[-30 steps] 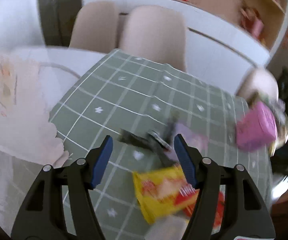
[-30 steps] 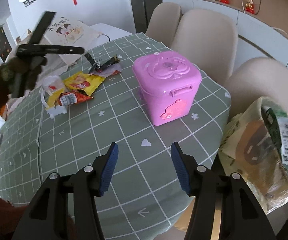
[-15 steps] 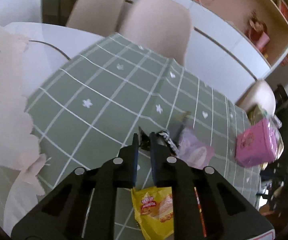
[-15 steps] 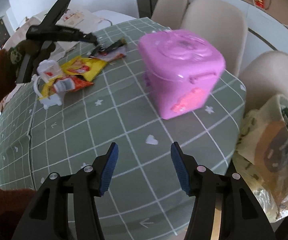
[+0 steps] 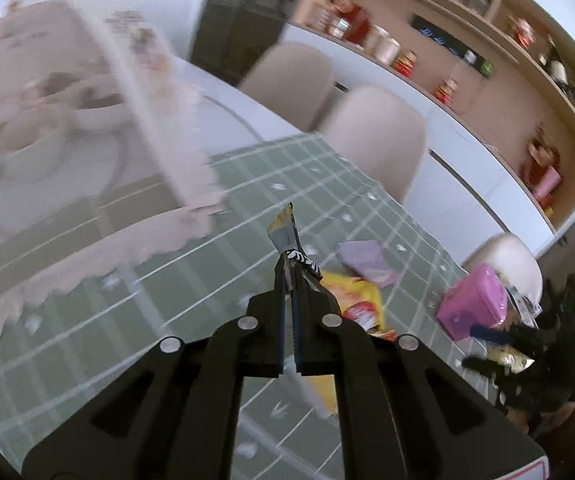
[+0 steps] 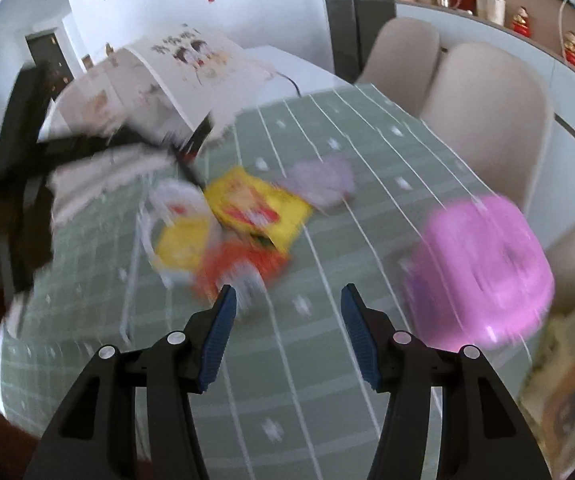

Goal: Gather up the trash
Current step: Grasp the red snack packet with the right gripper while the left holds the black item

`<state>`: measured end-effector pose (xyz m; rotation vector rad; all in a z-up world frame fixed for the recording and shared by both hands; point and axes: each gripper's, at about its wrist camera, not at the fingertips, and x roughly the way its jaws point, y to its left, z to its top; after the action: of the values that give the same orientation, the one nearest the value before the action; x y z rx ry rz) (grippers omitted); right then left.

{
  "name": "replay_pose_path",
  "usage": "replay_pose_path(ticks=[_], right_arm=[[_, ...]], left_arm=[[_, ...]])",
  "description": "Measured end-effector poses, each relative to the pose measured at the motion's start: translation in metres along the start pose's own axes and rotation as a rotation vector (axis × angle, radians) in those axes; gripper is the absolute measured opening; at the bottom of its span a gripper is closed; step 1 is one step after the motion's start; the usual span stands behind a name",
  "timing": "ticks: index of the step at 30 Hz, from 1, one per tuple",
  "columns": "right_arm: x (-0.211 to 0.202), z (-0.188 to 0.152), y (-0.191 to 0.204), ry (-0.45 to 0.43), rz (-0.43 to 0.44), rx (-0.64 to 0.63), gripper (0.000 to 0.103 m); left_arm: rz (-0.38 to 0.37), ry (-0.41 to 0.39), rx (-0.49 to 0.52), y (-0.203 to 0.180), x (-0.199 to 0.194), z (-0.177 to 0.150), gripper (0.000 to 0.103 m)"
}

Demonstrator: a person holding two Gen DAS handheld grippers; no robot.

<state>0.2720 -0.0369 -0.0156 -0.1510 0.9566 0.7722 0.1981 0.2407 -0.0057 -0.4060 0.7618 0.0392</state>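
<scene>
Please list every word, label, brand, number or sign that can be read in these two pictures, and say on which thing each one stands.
No text can be read for certain.
Cloth bag: dark characters above a cartoon picture, too blurred to read.
Yellow snack packet: red label, blurred.
Orange-red packet: blurred.
Dark wrapper in the left gripper: no legible print.
Pink bin: no text visible.
Shelf jars: labels too small.
</scene>
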Motion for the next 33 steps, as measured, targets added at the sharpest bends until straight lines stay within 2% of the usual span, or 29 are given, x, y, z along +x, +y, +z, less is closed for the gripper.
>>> replay_pose_path(ticks=[3, 6, 11, 15, 17, 18, 20, 22, 23, 25, 31, 33], right_arm=[[0.025, 0.015, 0.009, 0.015, 0.006, 0.018, 0.052], [0.048, 0.014, 0.014, 0.045, -0.036, 0.022, 0.052], [0.071, -0.004, 0.015, 0.089, -0.052, 0.072, 0.052], [0.077, -0.012, 0.011, 0.105, -0.043, 0.125, 0.052], [0.078, -0.014, 0.011, 0.125, -0.003, 0.132, 0.046], [0.076, -0.015, 0.012, 0.135, 0.01, 0.126, 0.037], [0.07, -0.017, 0.015, 0.141, -0.01, 0.098, 0.03], [0.06, -0.021, 0.017, 0.144, -0.033, 0.071, 0.014], [0.057, -0.023, 0.016, 0.146, -0.035, 0.069, 0.014], [0.046, -0.029, 0.011, 0.144, -0.029, 0.083, 0.007], [0.01, -0.044, -0.005, 0.095, -0.061, 0.112, 0.007], [0.001, -0.048, -0.008, 0.085, -0.041, 0.131, 0.007]], left_arm=[[0.026, -0.051, -0.092, 0.021, -0.021, -0.015, 0.003], [0.036, -0.093, -0.152, 0.037, -0.038, -0.028, 0.003], [0.052, -0.094, -0.133, 0.045, -0.046, -0.046, 0.003], [0.033, -0.072, -0.155, 0.052, -0.041, -0.059, 0.003], [0.022, -0.065, -0.167, 0.053, -0.04, -0.063, 0.003], [0.017, -0.064, -0.169, 0.052, -0.039, -0.065, 0.003], [0.009, -0.061, -0.163, 0.049, -0.039, -0.067, 0.003], [0.004, -0.061, -0.154, 0.045, -0.04, -0.068, 0.003], [0.002, -0.062, -0.15, 0.042, -0.041, -0.068, 0.003], [-0.008, -0.065, -0.137, 0.036, -0.042, -0.066, 0.003], [-0.037, -0.077, -0.091, 0.013, -0.049, -0.058, 0.003], [-0.046, -0.081, -0.078, 0.005, -0.051, -0.059, 0.003]])
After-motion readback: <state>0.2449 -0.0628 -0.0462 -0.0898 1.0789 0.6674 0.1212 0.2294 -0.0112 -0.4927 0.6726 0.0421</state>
